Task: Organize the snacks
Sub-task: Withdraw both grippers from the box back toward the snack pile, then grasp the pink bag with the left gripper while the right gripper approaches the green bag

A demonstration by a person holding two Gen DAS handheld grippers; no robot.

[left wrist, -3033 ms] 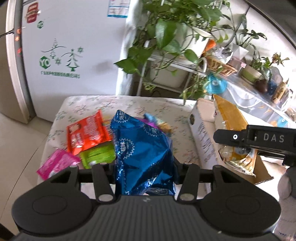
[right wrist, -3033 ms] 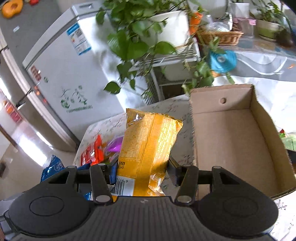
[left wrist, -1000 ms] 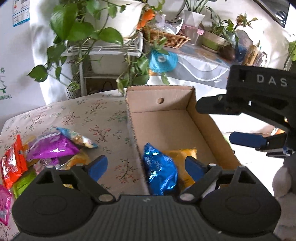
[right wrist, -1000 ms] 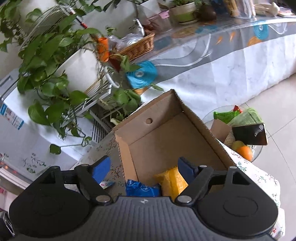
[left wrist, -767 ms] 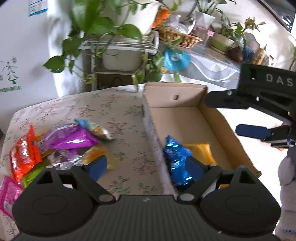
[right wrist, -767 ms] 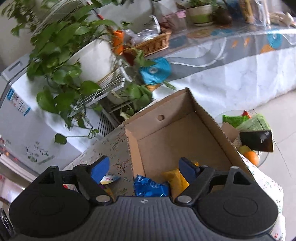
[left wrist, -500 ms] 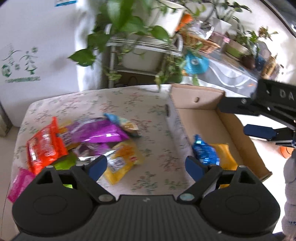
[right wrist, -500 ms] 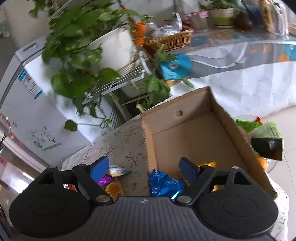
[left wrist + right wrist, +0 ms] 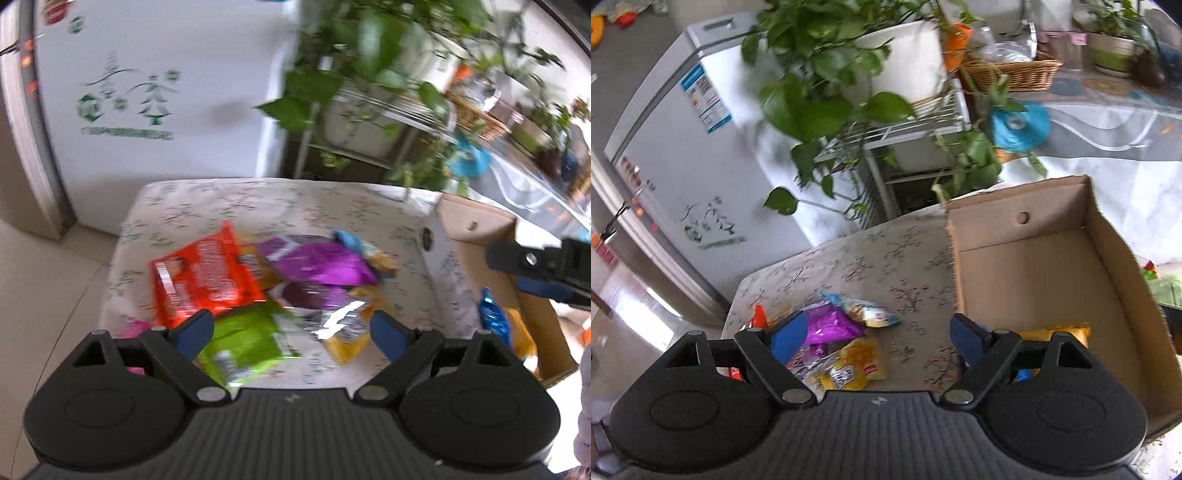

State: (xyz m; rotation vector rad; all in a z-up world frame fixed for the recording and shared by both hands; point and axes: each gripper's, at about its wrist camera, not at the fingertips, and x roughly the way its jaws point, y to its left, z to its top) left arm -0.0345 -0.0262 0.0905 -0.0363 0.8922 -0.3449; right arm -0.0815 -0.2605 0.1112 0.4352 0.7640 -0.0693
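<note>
the left gripper (image 9: 291, 330) is held wide apart and empty above a loose heap of snacks on the flowered table (image 9: 229, 201): an orange packet (image 9: 203, 280), a green packet (image 9: 247, 338), a purple packet (image 9: 321, 262) and a yellow packet (image 9: 347, 341) are seen overlapping. the right gripper (image 9: 879, 332) is likewise spread with nothing between its fingers, above the table edge beside the cardboard box (image 9: 1045, 266). a blue packet (image 9: 493, 321) and a yellow bag (image 9: 1056, 328) are seen lying inside the box.
</note>
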